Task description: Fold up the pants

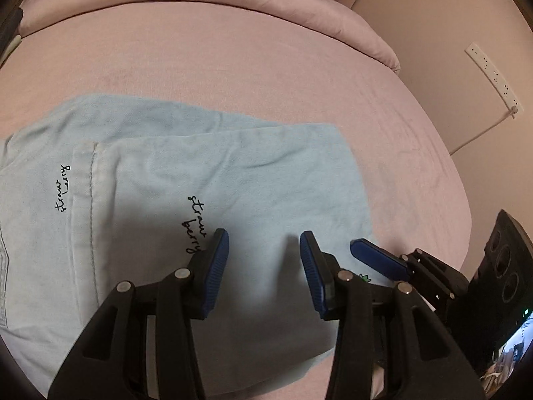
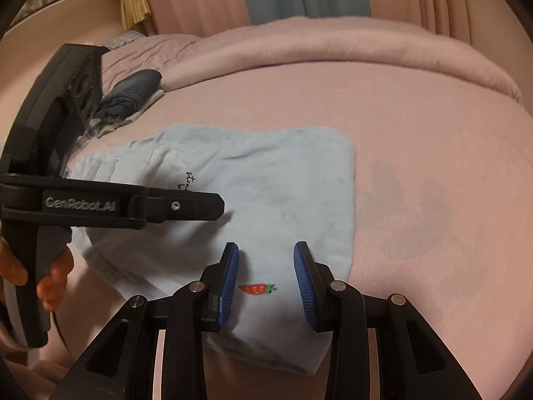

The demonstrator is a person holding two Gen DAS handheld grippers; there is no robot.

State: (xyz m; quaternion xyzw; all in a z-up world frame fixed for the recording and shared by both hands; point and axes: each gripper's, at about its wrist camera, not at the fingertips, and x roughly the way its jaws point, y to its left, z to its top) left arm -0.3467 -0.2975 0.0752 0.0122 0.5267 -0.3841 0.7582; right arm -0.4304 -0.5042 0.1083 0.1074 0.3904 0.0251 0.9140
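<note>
Right wrist: pants (image 2: 266, 180) folded, bedsheet (image 2: 416, 126) beyond edge

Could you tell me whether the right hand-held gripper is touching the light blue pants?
Cannot tell. In the right wrist view the right hand-held gripper stands open over the light blue pants, but neither view shows contact or a gap plainly.

Home bedroom (pink bed (image 2: 366, 106), curtains (image 2: 200, 0))
</note>
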